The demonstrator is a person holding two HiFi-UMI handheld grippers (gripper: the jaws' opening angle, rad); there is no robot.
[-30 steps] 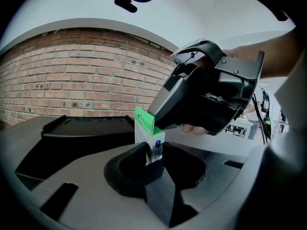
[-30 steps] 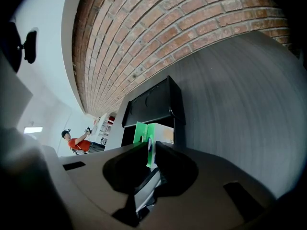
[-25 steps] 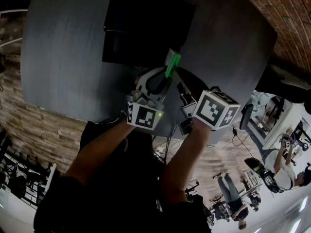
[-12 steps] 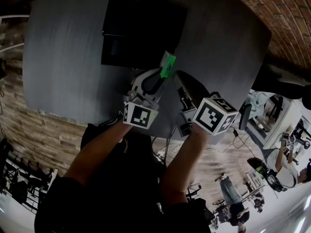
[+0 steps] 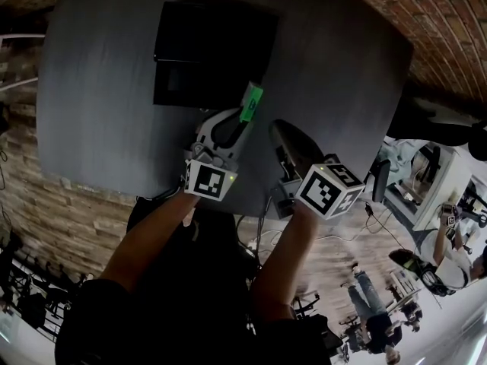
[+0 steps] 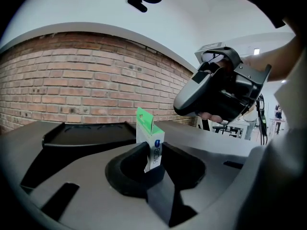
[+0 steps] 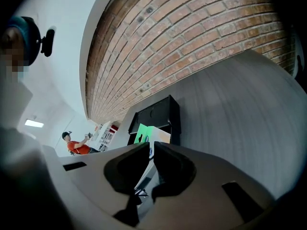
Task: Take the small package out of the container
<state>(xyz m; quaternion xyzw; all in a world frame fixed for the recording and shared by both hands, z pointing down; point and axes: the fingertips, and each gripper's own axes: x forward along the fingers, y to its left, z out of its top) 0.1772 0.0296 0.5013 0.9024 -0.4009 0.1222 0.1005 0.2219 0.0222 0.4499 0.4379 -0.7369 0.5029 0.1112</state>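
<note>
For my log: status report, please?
Left tool, jaws just closing, grips small package. Right tool shut, empty. Package out of black container. Nothing in the way.

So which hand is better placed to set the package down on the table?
Left: the left gripper has just been closing and grips the small package outside the container; the right gripper is shut, empty.

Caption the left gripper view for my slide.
Left gripper, jaws just closed further, grips the small package above the grey table, black container behind.

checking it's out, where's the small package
Head view, centre: small package held in the left claw, whose jaws have just been closing, at the black container's near edge.
</note>
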